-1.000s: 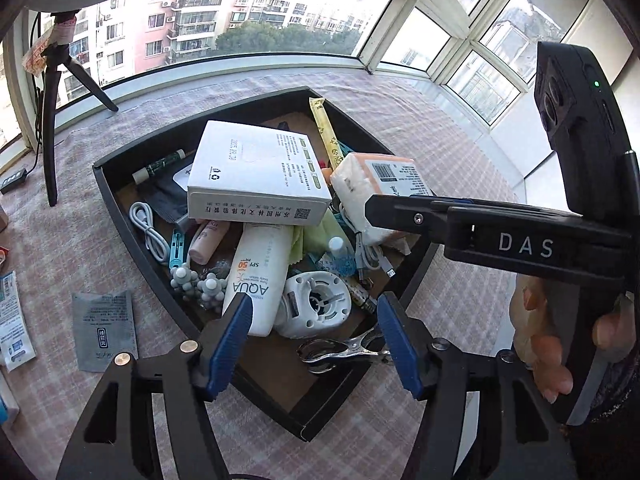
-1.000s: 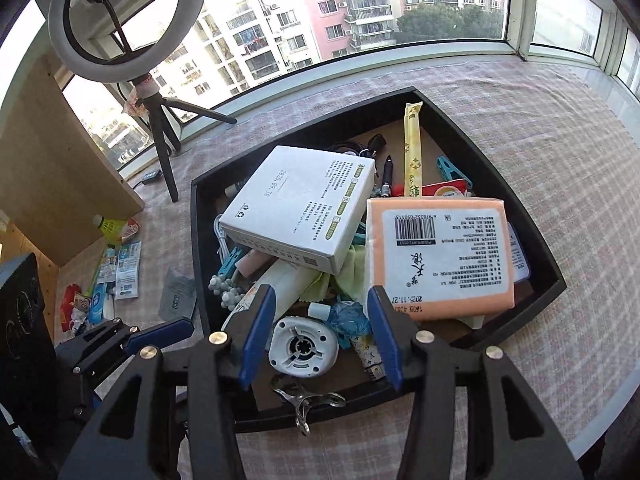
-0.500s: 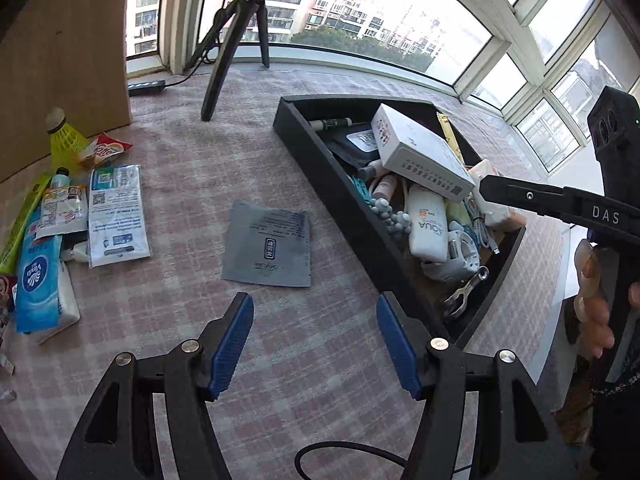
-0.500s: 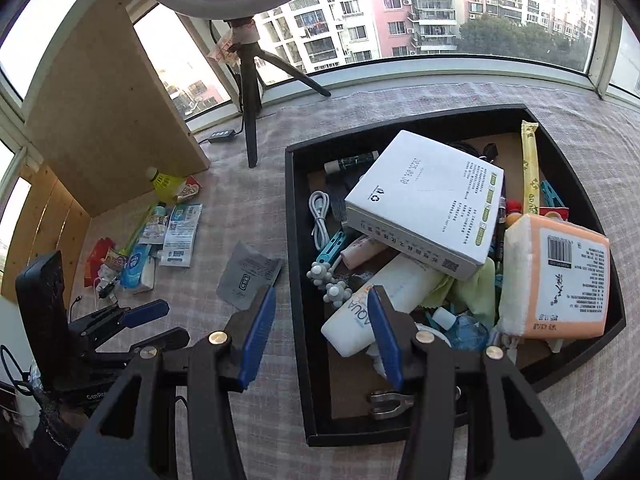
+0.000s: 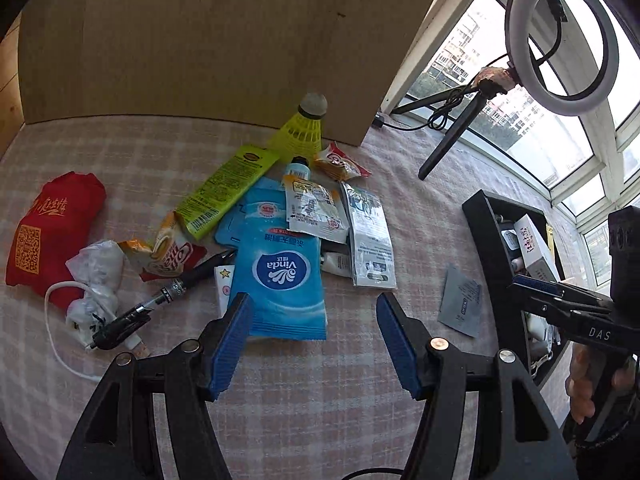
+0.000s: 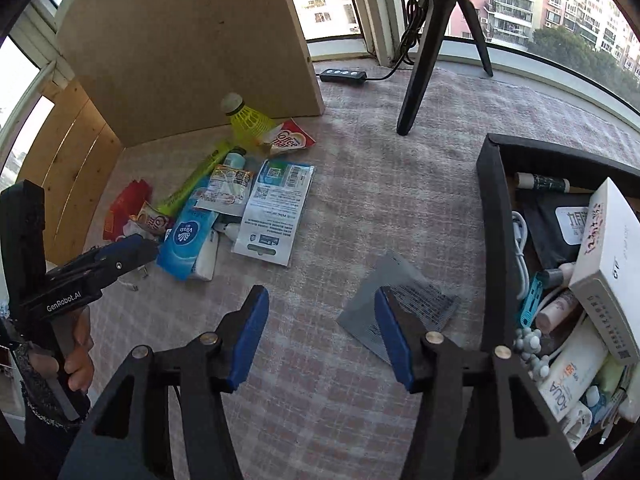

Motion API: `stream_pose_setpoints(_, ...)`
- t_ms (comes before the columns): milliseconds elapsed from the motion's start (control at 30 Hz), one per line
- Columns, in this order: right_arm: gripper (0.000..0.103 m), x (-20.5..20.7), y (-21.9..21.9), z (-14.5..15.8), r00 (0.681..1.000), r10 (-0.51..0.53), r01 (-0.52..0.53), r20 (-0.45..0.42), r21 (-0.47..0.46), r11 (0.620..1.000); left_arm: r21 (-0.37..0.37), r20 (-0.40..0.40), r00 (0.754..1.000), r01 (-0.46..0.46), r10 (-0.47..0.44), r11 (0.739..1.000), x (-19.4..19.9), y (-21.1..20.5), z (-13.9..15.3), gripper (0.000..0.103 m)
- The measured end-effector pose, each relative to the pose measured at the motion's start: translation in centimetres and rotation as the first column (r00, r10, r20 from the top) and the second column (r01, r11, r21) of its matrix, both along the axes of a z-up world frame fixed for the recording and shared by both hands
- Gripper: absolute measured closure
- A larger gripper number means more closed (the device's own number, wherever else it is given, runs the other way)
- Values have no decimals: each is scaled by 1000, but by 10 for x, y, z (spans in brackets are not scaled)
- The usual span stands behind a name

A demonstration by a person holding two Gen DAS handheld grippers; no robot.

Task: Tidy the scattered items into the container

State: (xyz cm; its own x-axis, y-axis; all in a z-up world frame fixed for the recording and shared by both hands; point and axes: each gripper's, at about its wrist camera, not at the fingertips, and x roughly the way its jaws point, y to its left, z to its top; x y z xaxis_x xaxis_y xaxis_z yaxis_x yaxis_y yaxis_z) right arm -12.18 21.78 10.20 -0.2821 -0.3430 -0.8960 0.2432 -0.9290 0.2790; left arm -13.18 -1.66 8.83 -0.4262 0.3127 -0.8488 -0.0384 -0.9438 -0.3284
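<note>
1. Scattered items [image 5: 276, 240] lie heaped on the checked cloth, well apart from the black container [image 6: 490, 216], on its far side from our right gripper [image 6: 320, 338].
2. We judge the job partly done: the container already holds a white box [image 6: 608, 264], a sunscreen tube [image 6: 568, 376] and more.
3. Left outside it: a blue Vinda tissue pack [image 5: 280, 276], a yellow shuttlecock [image 5: 304, 128], a pen [image 5: 180, 284], sachets, and a grey packet [image 6: 404, 308] just beside the container.
4. Our left gripper [image 5: 314, 338] hangs spread and empty over the tissue pack's near edge; the right one is likewise spread, holding nothing.
5. A red pouch [image 5: 52, 232] may be cloth; we cannot tell.
</note>
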Motion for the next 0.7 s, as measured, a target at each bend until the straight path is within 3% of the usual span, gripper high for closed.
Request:
stream_pose_setpoints(267, 39, -39, -58, -34, 998, 30, -32, 48, 42, 999, 14, 57, 998, 13, -14, 1000, -63, 1, -4, 42)
stream_pose_setpoints(333, 39, -50, -62, -42, 998, 4, -8, 66, 55, 998, 16, 80, 996, 25, -26, 1000, -77, 4, -10, 42)
stream_pose_setpoints(467, 39, -64, -61, -52, 991, -31, 33, 134, -12, 999, -10, 112, 993, 39, -38, 999, -93, 8, -21, 42)
stream_pose_setpoints(700, 39, -74, -70, -60, 987, -40, 35, 154, 31, 999, 46, 171, 984, 37, -44, 998, -106, 11, -39, 42)
